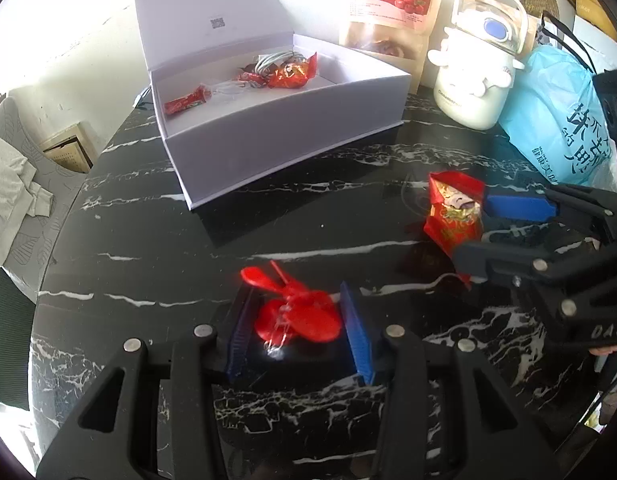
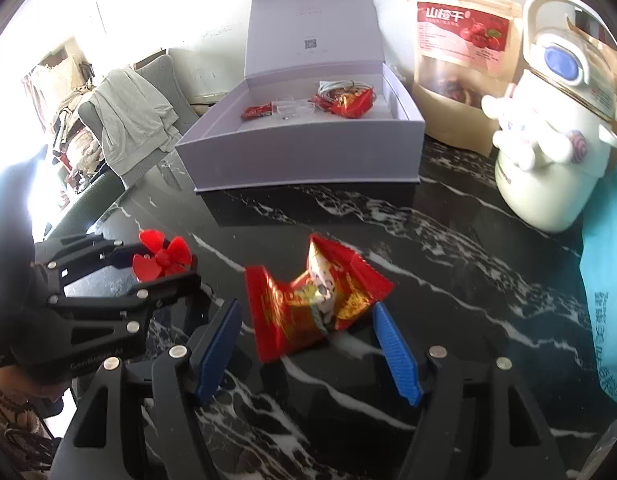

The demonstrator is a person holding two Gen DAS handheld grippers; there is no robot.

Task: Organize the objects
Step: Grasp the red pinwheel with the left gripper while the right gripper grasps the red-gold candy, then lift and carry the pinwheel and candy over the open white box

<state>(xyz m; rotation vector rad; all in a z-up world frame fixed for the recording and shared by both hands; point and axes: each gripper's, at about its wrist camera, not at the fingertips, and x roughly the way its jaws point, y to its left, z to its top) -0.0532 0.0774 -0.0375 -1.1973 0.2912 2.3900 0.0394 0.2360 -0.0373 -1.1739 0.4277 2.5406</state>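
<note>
Black marble tabletop [image 1: 156,240] with white veins, a bright room behind it.

Behind the table stands a chair draped with pale cloth [image 2: 128,120]. At the back of the table sits an open white box [image 1: 284,120], lid up, with red candy wrappers [image 1: 290,74] and a coiled cable inside. Right of it stand a kraft snack pouch [image 1: 388,12], a cream kettle-shaped jug [image 1: 476,72] and a blue plastic bag [image 1: 556,120]. The left gripper [image 1: 298,332] has its jaws spread either side of a red plastic propeller [image 1: 296,312] lying on the table; whether the pads touch it is unclear. The right gripper [image 2: 308,344] has its jaws wide apart around a red candy packet [image 2: 312,296], not pressing it. Both items lie well in front of the box, nothing between.
</note>
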